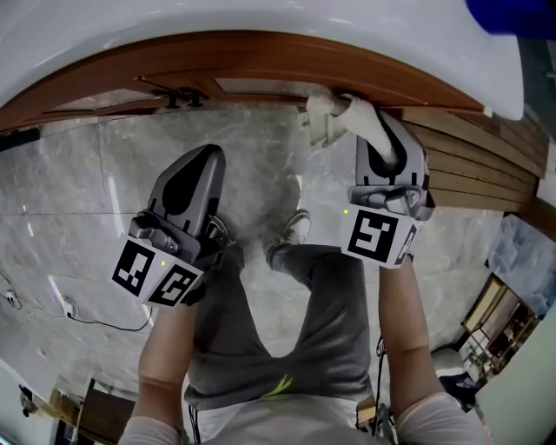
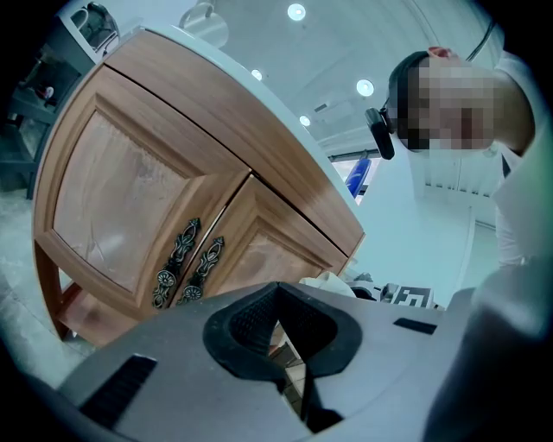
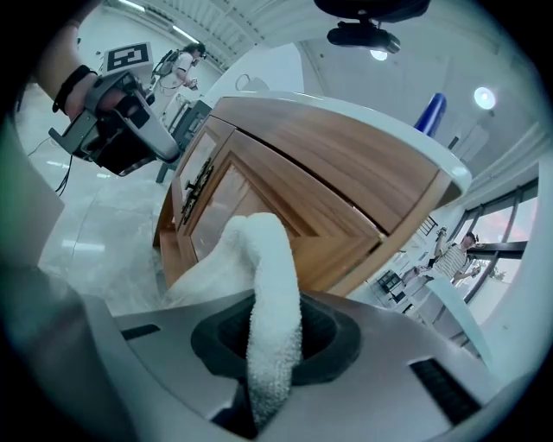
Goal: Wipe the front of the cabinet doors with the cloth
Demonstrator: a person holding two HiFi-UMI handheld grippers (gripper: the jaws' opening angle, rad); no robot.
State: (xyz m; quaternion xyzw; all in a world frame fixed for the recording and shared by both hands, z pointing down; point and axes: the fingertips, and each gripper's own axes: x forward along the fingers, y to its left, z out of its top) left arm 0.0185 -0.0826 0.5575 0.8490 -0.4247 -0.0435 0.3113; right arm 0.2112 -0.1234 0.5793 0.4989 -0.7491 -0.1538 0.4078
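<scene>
A brown wooden cabinet [image 1: 261, 56] with two doors and a white top runs across the far side of the head view. My right gripper [image 1: 372, 120] is shut on a white cloth [image 1: 327, 116], whose bunched end touches the door front near the top edge. In the right gripper view the cloth [image 3: 270, 285] stands up from between the jaws in front of the right door [image 3: 259, 186]. My left gripper [image 1: 205, 158] hangs lower and left, away from the cabinet, jaws closed on nothing. The left gripper view shows both doors and their ornate dark handles [image 2: 188, 262].
Below me lie a grey marble floor [image 1: 78, 182] and the person's legs and shoes [image 1: 295, 228]. A thin cable [image 1: 95, 322] trails on the floor at left. A slatted wooden panel [image 1: 473, 165] adjoins the cabinet at right. A blue object [image 1: 512, 16] stands on the countertop.
</scene>
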